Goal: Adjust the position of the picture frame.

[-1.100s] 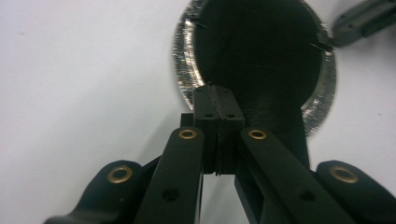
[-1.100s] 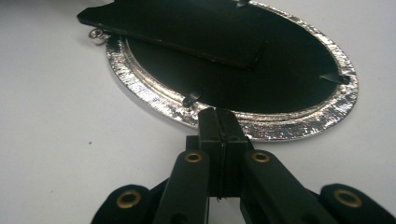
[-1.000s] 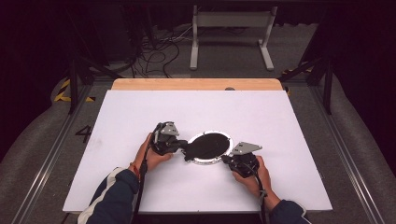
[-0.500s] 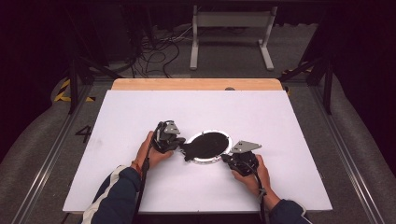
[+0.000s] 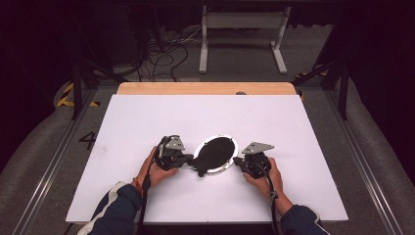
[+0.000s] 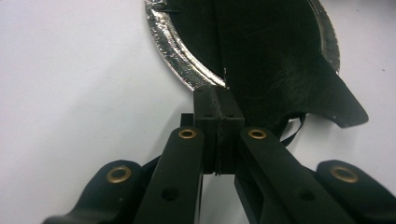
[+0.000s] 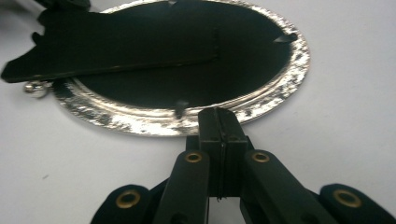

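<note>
Looking down from the high view, I see my left gripper (image 5: 188,160) and my right gripper (image 5: 238,160) resting low on the white worktop (image 5: 147,117), one at each side of a round silver-rimmed frame (image 5: 230,142) that lies flat near the front middle of the board. A black cloth (image 5: 213,155) covers the frame's inside and spills over its rim toward my left hand (image 5: 155,169), while my right hand (image 5: 262,174) sits just beside the opposite edge. Both sleeves come in from the bottom, and a cable trails from each gripper back along my forearms. In the left gripper view, my left gripper (image 6: 218,99) has its fingers (image 6: 205,116) pressed together flat against each other, their tips at the point where the shiny rim (image 6: 175,56) meets the edge of the black cloth (image 6: 261,51); I cannot tell whether any cloth is pinched between them. A loose flap of the cloth hangs past the rim onto the worktop at the right. In the right gripper view, my right gripper (image 7: 218,112) also has its fingers (image 7: 233,135) closed tight, tips just touching the near side of the silver rim (image 7: 140,123), with nothing visibly caught between them. The black cloth (image 7: 154,51) lies across the frame, one stiff folded edge running out over the rim at the far left.
</note>
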A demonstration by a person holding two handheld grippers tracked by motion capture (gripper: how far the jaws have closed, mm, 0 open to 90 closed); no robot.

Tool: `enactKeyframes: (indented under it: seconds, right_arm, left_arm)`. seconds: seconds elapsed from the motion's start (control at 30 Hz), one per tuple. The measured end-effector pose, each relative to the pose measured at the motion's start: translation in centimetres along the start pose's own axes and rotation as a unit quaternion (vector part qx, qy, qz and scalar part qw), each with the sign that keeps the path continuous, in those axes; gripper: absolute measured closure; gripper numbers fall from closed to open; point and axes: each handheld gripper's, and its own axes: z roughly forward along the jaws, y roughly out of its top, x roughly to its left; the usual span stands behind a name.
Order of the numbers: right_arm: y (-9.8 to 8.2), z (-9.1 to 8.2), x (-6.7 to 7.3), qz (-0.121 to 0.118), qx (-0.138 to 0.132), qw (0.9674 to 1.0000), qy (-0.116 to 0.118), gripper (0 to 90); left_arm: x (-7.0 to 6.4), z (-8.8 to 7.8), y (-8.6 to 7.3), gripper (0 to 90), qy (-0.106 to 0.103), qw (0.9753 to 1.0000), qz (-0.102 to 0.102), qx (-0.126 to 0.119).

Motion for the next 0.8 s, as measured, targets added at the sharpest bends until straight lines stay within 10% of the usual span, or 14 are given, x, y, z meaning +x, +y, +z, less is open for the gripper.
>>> enactKeyframes:
  seconds: [0.4, 0.8]
  right_arm:
    - [-0.9, -1.0, 1.1, -0.007, 0.005, 0.9996, 0.025, 90.0]
    - [-0.4, -0.5, 0.5, -0.006, 0.002, 1.0000, 0.004, 90.0]
  left_arm:
    - [-2.2, 0.2, 0.1, 90.0, -0.020, 0.9994, 0.029, 0.008]
    - [-2.5, 0.3, -0.2, 90.0, -0.042, 0.9990, 0.013, -0.001]
